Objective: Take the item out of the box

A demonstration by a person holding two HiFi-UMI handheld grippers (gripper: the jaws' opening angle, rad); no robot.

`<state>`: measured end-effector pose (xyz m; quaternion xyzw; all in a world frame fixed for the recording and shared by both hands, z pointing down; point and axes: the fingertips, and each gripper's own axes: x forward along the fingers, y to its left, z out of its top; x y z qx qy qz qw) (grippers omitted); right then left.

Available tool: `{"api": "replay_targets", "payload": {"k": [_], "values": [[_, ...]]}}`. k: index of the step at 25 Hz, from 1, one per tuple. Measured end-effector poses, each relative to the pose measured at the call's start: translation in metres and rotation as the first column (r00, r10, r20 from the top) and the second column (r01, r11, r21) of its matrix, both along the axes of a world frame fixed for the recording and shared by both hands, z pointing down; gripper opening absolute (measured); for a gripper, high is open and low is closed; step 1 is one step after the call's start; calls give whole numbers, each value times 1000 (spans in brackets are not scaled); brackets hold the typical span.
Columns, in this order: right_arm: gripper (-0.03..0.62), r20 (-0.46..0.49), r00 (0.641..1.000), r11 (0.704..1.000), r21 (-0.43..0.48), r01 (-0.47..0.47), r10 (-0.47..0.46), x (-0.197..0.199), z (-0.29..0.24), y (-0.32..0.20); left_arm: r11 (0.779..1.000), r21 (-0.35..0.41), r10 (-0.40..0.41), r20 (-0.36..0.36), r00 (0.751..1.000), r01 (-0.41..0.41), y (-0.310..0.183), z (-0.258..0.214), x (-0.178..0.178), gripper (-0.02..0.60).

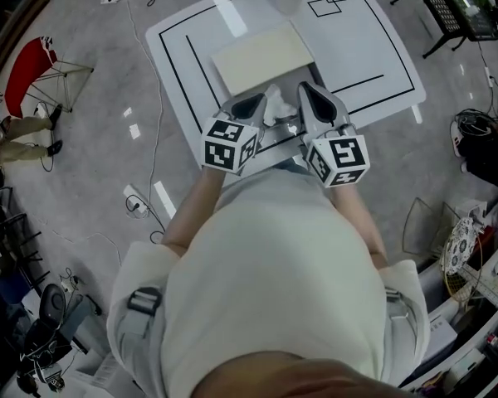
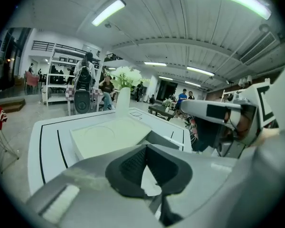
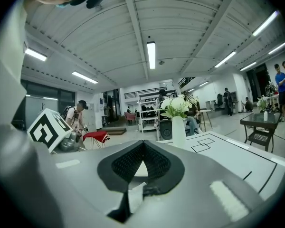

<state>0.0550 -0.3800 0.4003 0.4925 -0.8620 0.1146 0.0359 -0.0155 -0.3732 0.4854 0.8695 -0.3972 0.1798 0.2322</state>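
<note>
**Pinching one white piece with both grippers, box just beyond**

Head view:
- Found left gripper (image 1: 251, 104) and right gripper (image 1: 311, 98) side by side over the near edge of the table (image 1: 373, 48).
- Noted a white crumpled piece (image 1: 275, 106) bunched between them.
- Logged the flat cream box (image 1: 261, 56) resting on the table just past the tips, its top looking closed. Cannot tell whether anything is inside.
- Judged the white piece to be the likely item, and clear of the box.

Left gripper view:
- Read the fingers (image 2: 128, 167) as pressed together, nipping a thin ragged edge of the white piece.
- Saw the box ahead, apart from the tips.

Right gripper view:
- Read the fingers (image 3: 156, 167) as likewise clamped, with a white flap caught between them.
- Noted a vase of flowers (image 3: 178, 122) standing farther along the table.

Risks:
- Expect a tear if the hands pull apart, since both pinches share one thin piece.
- Expect a slip from either pinch, given how little edge sits between the pads.
- Watch for any loose part of the piece snagging on the box edge.
</note>
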Motion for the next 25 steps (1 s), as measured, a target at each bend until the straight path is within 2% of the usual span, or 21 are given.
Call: {"api": "replay_targets", "payload": {"k": [5,6,7,9,12,18,25], "values": [[-2,0,1000,1000,-8,20,-20,4,4,-14,991,-64,126,120,985,-119,-2,21,13,0],[-2,1,1000,1000,-9,22,-22,4,5,-16,986,-84,157,143,977,-146,-2,27,15,17],[-2,2,1000,1000,-9,25,-25,5,6,-18,979,-107,189,166,968,-172,-1,33,18,77],[-2,5,1000,1000,-12,29,-29,7,7,-20,965,-148,246,220,944,-217,2,46,21,97],[-2,7,999,999,-18,37,-37,9,10,-22,952,-171,294,290,911,-252,3,60,24,130],[-2,7,999,999,-26,46,-46,12,14,-27,935,-221,339,329,881,-277,0,72,32,144],[-2,15,999,998,-30,48,-48,16,16,-29,899,-304,422,400,814,-316,7,91,38,144]]}}
